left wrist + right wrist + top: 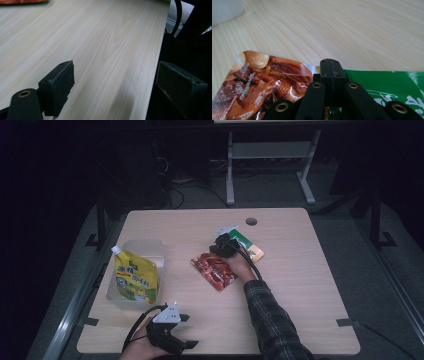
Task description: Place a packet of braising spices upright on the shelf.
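Observation:
A red food packet [214,269] [267,82] lies flat at the table's middle. A green and orange packet [248,246] [387,85] lies just behind it. My right gripper [222,246] [331,65] is low over the spot where the two packets meet, its jaws pressed together. Whether a packet edge is pinched between them I cannot tell. At the table's near edge my left gripper [189,331] [120,85] stands open with bare wood between its pads. A yellow spouted pouch [135,277] rests in a clear plastic tub [150,247] at the left.
The wooden table [300,285] has a cable hole [251,221] near its far edge. Its right edge [160,50] runs close by the left gripper's outer jaw. Black brackets sit at the front corners. A desk frame stands on the dark floor beyond.

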